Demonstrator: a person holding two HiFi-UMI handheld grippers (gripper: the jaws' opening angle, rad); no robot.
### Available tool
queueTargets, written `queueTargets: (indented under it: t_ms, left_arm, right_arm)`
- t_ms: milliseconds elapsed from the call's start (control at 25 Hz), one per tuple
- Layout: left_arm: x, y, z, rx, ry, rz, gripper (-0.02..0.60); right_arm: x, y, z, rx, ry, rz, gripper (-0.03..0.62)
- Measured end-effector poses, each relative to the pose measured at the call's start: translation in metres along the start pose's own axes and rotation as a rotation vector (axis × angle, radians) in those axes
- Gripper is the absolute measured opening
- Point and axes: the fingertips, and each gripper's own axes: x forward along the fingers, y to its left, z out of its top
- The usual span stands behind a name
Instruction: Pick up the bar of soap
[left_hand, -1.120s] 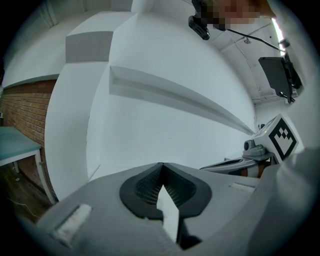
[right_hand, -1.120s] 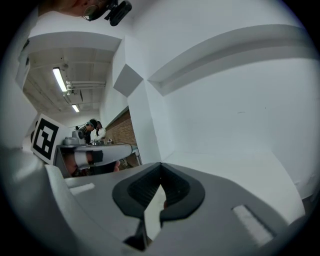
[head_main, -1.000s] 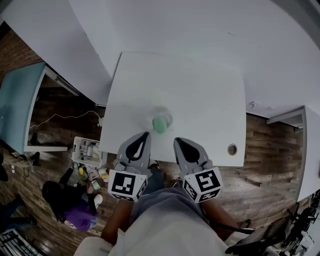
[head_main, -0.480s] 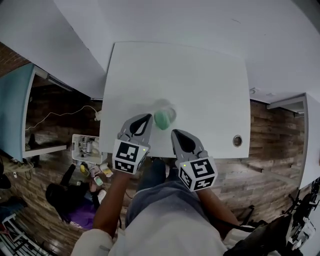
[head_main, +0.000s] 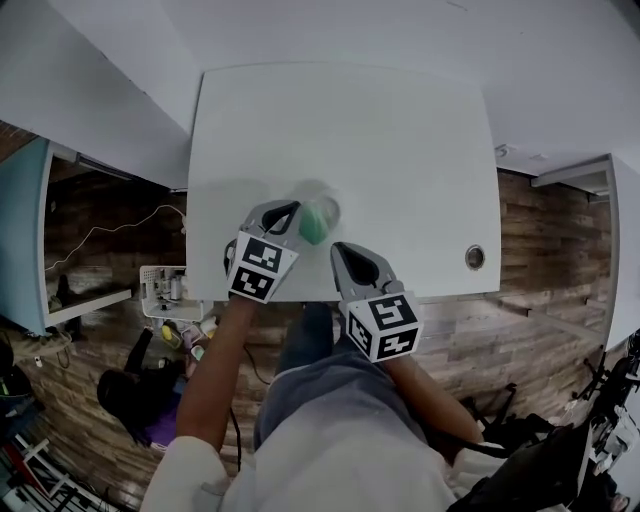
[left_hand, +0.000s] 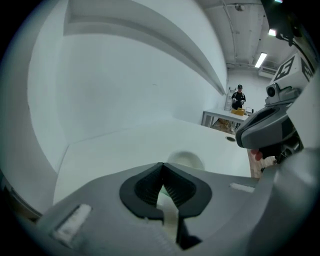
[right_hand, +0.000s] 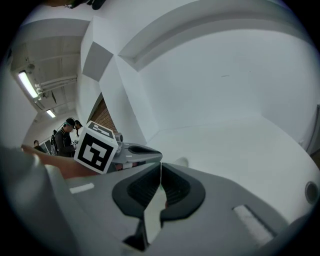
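Green soap on a white table — left gripper just beside it, right gripper nearer — both jaws together, empty.

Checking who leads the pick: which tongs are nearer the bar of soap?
Left. The left tongs are close beside the bar of soap, at its left edge. The right tongs are farther off, below and slightly right of it in the head view.

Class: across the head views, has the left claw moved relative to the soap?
Yes: the left claw advanced past the table's near edge, up beside the green soap bar.
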Motion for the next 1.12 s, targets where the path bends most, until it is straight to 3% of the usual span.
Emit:
queueTargets:
  t_ms: [160,520,840,1120]
  left_arm:
    - [0.013,0.001,-0.01,0.019,0.058,-0.038,0.002]
    - [0.032,0.0,-0.024,0.021,0.177,-0.204,0.003]
    - [0.032,-0.003,-0.029,0.019,0.18,-0.202,0.003]
    - [0.033,-0.007,-0.029,0.007,0.162,-0.19,0.002]
  right_arm:
    - [0.009,-0.006,-0.01,0.044,0.021,-0.02,0.012]
    - [0.026,-0.016,-0.032,0.185,0.065,-0.065,0.055]
    - [0.04,-0.021,-0.046,0.326,0.09,-0.092,0.086]
    - [0.05,-0.024,-0.054,0.389,0.097,-0.092,0.098]
